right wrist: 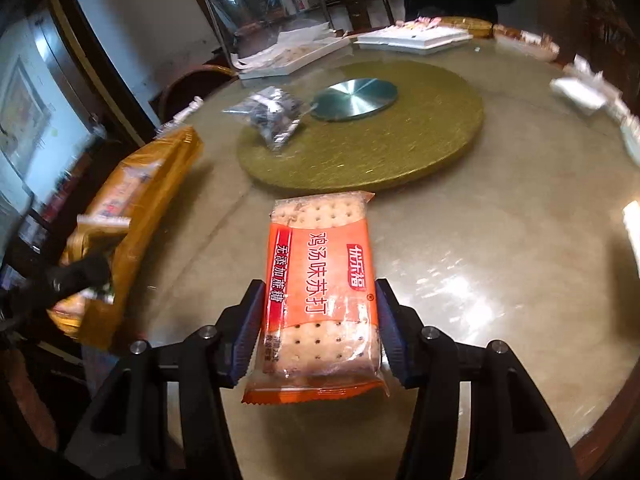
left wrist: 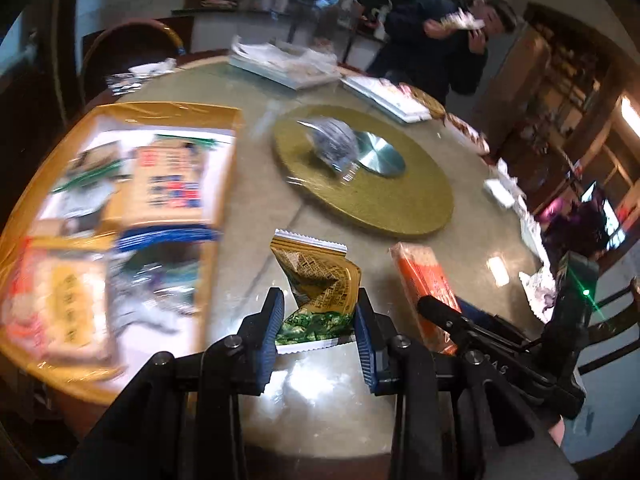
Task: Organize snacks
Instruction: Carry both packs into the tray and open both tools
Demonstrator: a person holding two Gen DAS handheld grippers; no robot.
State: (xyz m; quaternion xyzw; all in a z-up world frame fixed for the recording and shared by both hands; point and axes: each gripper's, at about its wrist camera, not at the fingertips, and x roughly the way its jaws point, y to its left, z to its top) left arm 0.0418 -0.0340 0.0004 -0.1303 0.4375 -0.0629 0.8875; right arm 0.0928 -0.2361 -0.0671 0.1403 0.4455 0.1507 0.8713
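My left gripper [left wrist: 318, 320] is shut on a gold and green snack packet [left wrist: 320, 284], held above the round table. My right gripper [right wrist: 318, 320] is shut on an orange cracker pack [right wrist: 322, 288], also held above the table; the pack also shows in the left wrist view [left wrist: 424, 276] to the right of the packet. A yellow tray [left wrist: 216, 116] with several snack packs lies to the left of the left gripper. It shows in the right wrist view [right wrist: 160, 184] at the left table edge.
A gold turntable [right wrist: 400, 140] with a metal disc sits mid-table, with a clear bag of dark snacks [right wrist: 272, 116] on it. White boxes [right wrist: 416, 40] and a clear plastic container [right wrist: 272, 12] stand at the far edge. A person [left wrist: 440, 40] stands beyond the table.
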